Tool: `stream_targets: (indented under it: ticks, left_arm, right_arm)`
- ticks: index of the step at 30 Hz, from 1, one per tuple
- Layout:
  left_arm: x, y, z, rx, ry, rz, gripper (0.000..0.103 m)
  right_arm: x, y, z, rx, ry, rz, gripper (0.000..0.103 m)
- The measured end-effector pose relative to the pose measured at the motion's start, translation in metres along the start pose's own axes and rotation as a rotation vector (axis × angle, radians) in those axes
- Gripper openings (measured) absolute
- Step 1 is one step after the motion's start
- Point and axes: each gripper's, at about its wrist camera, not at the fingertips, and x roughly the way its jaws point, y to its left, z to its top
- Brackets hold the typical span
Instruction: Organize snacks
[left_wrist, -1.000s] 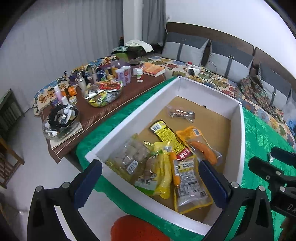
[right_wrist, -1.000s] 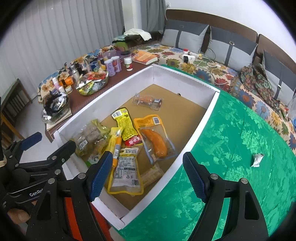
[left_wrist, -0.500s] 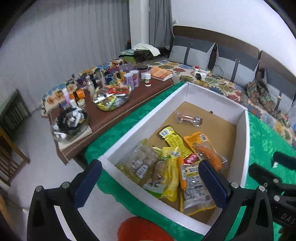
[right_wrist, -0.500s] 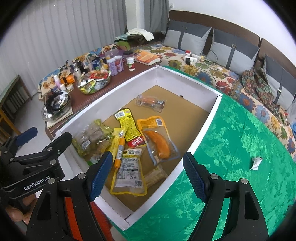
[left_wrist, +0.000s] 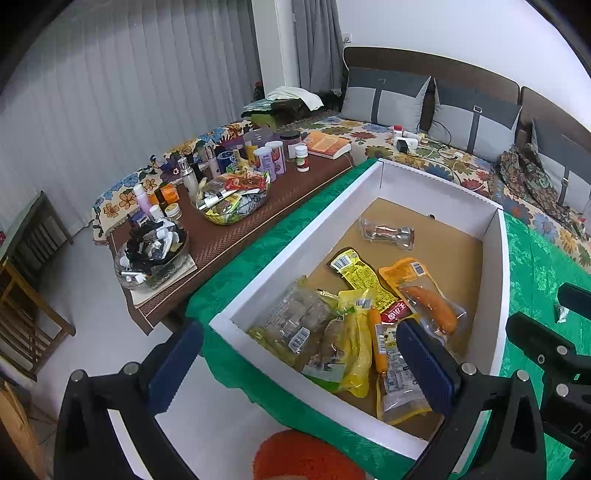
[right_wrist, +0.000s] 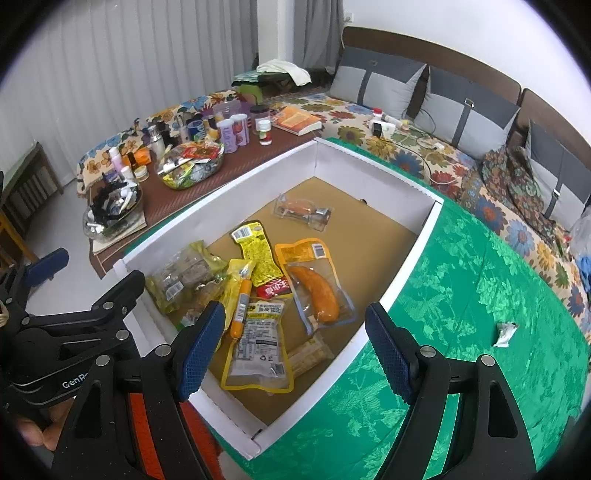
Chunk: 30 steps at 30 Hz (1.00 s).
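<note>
White cardboard box (left_wrist: 266, 273) lies ahead of my left gripper (left_wrist: 299, 363), jaws spread wide, holding nothing; snack packets (left_wrist: 354, 332) sit between its fingers. My right gripper (right_wrist: 295, 347), equally wide and empty, hovers over the same snack packets (right_wrist: 258, 332).

Your right gripper (right_wrist: 295, 347) spread wide and empty above the white box (right_wrist: 399, 273), snack packets heaped at its near end, orange sausage pouch (right_wrist: 314, 288) beside the yellow packet (right_wrist: 258, 254), your left gripper (right_wrist: 85, 280) at the box's left, crumpled wrapper (right_wrist: 505, 333) alone on the green cloth (right_wrist: 461, 332).
</note>
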Motion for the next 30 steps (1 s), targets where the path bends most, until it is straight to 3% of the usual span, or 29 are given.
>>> stream_targets:
  ticks: [30]
  left_arm:
    - [0.001,0.016,0.008,-0.026,0.047,0.005,0.103]
  right_arm:
    - [-0.007,0.007,0.0,-0.006,0.024,0.015,0.081]
